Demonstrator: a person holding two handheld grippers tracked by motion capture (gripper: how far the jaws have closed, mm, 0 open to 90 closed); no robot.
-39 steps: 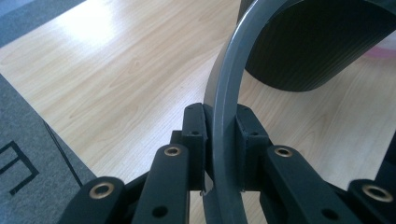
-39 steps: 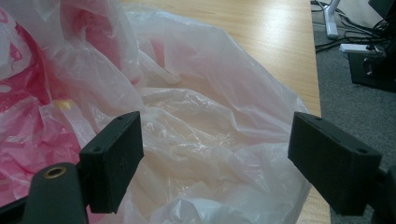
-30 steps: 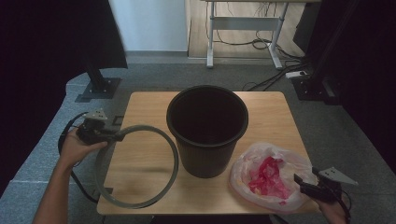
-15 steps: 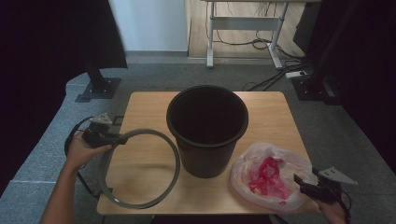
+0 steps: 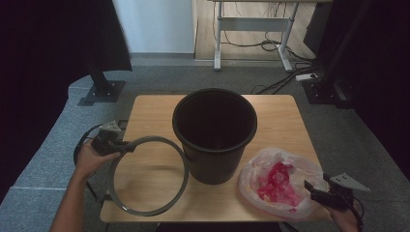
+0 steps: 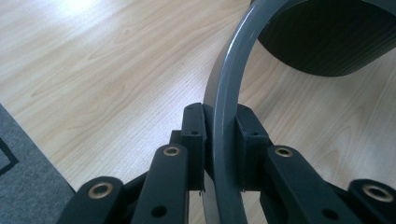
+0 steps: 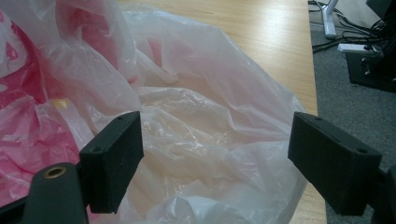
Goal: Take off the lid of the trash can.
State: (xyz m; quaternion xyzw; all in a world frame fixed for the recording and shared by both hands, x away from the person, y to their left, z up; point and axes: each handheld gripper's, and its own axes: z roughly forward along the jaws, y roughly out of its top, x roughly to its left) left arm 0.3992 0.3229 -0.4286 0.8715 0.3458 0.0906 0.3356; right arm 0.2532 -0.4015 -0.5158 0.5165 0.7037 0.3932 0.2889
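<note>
At the near right corner of the wooden table (image 5: pixel 154 108), the right gripper (image 5: pixel 314 189) sits at the edge of a crumpled translucent plastic bag (image 5: pixel 280 181) with red material inside. Its jaws stand wide apart in the right gripper view, with the bag's film (image 7: pixel 210 135) lying between them but not pressed by either pad.

At the near left, the grey ring (image 5: pixel 147 175) lies over the front left part of the table, its near arc reaching the table's front edge. The left gripper (image 5: pixel 123 145) holds the ring at its upper left arc; in the left gripper view the two pads are clamped on the ring's band (image 6: pixel 224 140), one on each face. The person's left hand (image 5: pixel 89 159) sits just off the table's left edge.

Further back, a black bucket (image 5: pixel 215 135) stands upright at the table's centre, open and dark inside. The ring's right arc lies just beside its base; the bag lies just to its right.

Beyond the table are grey carpet, a desk frame (image 5: pixel 251 29) and cables.
</note>
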